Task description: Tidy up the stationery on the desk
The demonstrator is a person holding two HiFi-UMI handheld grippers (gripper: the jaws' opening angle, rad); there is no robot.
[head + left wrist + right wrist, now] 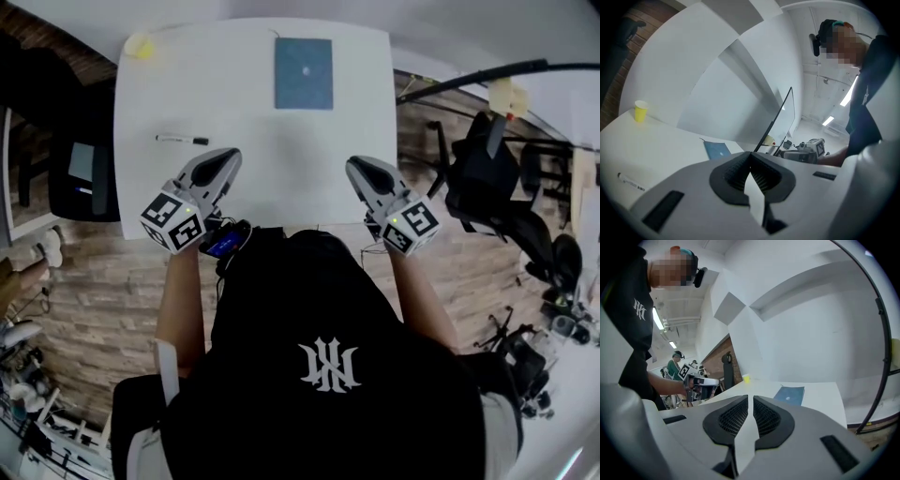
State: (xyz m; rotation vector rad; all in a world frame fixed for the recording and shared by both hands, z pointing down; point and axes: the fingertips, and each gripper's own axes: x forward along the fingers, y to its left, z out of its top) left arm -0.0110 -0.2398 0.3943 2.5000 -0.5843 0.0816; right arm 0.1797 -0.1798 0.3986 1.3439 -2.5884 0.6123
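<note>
The pen (183, 140) lies on the left part of the desk (253, 192), just beyond the left gripper (228, 157). The blue notebook (303, 73) lies flat at the far middle. The right gripper (357, 167) mirrors the left. Both hover over the near edge and point forward, probably a ready pose. Each has its jaws pressed together on nothing.

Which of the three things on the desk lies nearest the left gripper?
The pen, lying just beyond the left gripper. The blue notebook and the yellow cup sit farther back on the desk.
</note>
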